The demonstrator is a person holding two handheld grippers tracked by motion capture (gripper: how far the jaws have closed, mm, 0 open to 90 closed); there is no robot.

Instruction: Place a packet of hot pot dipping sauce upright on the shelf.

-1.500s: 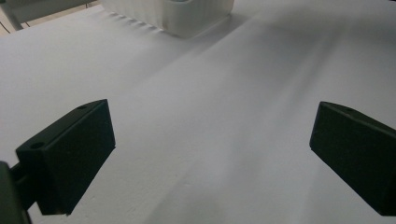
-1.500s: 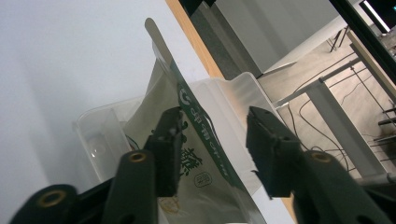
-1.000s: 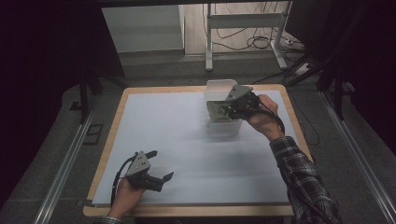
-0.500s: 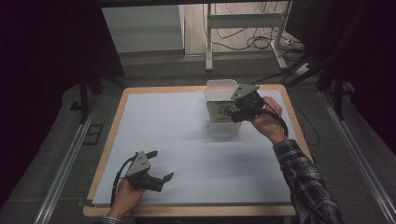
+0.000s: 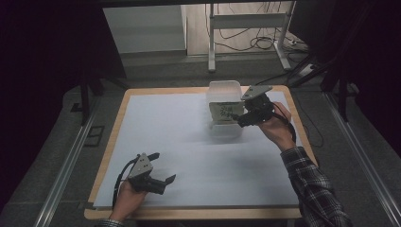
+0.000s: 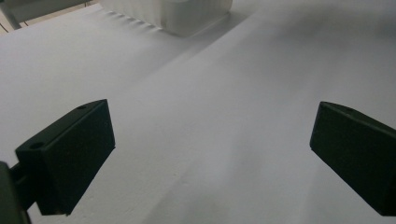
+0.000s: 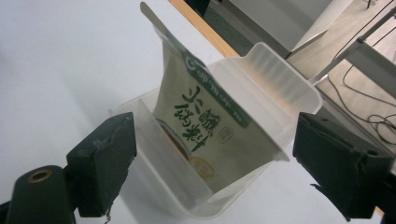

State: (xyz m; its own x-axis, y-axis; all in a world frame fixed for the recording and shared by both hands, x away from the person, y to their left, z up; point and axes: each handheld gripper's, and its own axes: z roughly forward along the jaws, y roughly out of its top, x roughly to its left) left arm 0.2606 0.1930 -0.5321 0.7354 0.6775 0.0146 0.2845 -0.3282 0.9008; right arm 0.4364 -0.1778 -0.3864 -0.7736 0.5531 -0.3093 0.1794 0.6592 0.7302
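The wooden-edged worktop [image 5: 118, 123] with its white paper cover takes the middle of the high view. On it, in the upper right part of that view, stands a translucent white plastic box [image 5: 222, 90], open at the top. In the right gripper view this box [image 7: 280, 79] sits in the centre of the frame, and a cream and green printed food pouch [image 7: 205, 126] stands in it, leaning on the inner wall, with its sealed top edge pointing to the upper left of the frame. In the high view the pouch [image 5: 220, 112] shows as a pale label inside the box.

The right tool [image 5: 238, 118] hovers at the right side of the box, just above its rim. Its jaws are released and spread wide, one on each side of the box in its own view, and they touch neither pouch nor box. The left tool [image 5: 161, 168] rests low in the lower left of the high view, far from the box, also released with nothing between the jaws.

The step in hand seems to be leaving the pouch in the box. To do it well, I think the right tool should draw straight back and upward, with jaws kept wide, so that it does not catch the thin rim or tip the light box. If the pouch must sit deeper, a soft push on its top edge would be safer than a new grasp.
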